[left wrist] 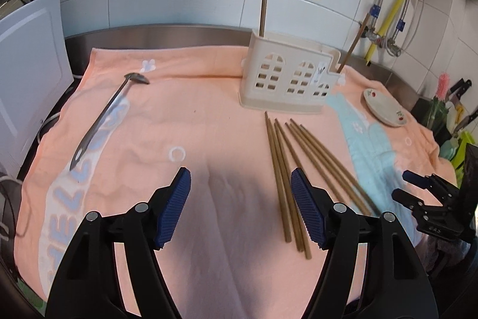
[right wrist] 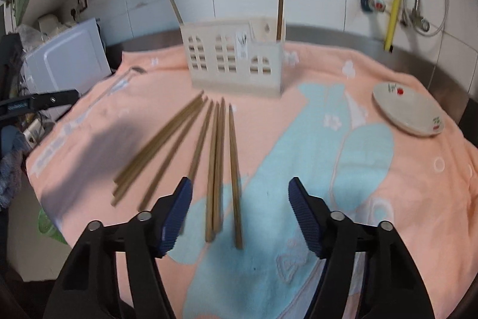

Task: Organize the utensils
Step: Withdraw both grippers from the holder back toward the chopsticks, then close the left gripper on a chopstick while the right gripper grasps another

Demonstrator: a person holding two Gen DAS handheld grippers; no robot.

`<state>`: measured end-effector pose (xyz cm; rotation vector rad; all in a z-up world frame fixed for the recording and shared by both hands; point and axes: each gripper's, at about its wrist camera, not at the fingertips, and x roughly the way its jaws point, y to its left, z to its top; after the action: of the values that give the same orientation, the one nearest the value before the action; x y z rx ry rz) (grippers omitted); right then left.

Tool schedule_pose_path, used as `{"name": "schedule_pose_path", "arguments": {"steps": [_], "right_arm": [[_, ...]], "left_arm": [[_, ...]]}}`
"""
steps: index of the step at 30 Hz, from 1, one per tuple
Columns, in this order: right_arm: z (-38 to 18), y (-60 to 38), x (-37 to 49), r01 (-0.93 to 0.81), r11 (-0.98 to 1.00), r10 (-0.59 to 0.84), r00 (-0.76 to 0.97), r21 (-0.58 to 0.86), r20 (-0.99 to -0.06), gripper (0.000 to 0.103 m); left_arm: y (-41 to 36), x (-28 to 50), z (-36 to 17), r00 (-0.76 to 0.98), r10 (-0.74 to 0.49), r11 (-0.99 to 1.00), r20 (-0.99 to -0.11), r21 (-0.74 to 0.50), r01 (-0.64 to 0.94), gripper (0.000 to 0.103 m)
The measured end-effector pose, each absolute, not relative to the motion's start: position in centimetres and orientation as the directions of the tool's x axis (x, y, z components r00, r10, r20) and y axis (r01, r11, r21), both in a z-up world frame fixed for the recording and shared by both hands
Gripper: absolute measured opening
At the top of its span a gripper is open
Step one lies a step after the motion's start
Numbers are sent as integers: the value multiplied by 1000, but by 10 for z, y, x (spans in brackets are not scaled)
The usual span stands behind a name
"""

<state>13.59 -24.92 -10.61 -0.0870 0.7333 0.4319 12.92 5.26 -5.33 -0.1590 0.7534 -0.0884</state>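
The loose chopsticks (left wrist: 294,169) are lying fanned out on the peach towel (left wrist: 185,121) that is covering the desk, in front of the cream house-shaped holder (left wrist: 288,76); their long axes are running from the near edge toward the holder, tips converging at the holder end. Two more chopsticks are standing in the holder, one upright (left wrist: 264,5) and one leaning outward (left wrist: 354,45). A metal spoon (left wrist: 104,115) is lying well apart at the towel's far side, its bowl pointing toward the wall, and a small plate (left wrist: 384,106) is sitting near the holder's other side. Behind is running a steel rim, then white tiles with fruit decals, a yellow hose (left wrist: 397,5) and a white appliance (left wrist: 27,73). The left tongs (left wrist: 240,199) are hanging angled down over bare towel, released, one pad just beside the chopsticks. The right tongs (right wrist: 240,211) are tilting down likewise, released, with several chopstick ends between the pads but not pressed.
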Motion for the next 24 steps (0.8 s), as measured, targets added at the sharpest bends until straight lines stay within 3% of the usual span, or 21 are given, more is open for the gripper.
{"name": "schedule_pose_path", "arguments": {"steps": [9, 11, 13, 20, 24], "right_arm": [[-132, -239, 148, -423, 903, 342, 606, 73, -718, 34], [-135, -237, 152, -429, 900, 346, 593, 79, -727, 24], [-139, -235, 156, -428, 900, 342, 583, 78, -737, 21], [-147, -231, 160, -440, 895, 340, 564, 74, -752, 17], [-151, -229, 159, -441, 896, 327, 564, 58, -758, 9]], "left_arm": [[47, 122, -69, 696, -140, 985, -705, -169, 27, 69], [44, 121, -71, 694, -143, 986, -705, -166, 35, 67], [41, 120, -72, 692, -145, 986, -707, -163, 41, 67], [26, 122, -88, 660, -174, 983, -731, -171, 70, 51], [15, 128, -101, 627, -192, 981, -755, -174, 91, 39]]}}
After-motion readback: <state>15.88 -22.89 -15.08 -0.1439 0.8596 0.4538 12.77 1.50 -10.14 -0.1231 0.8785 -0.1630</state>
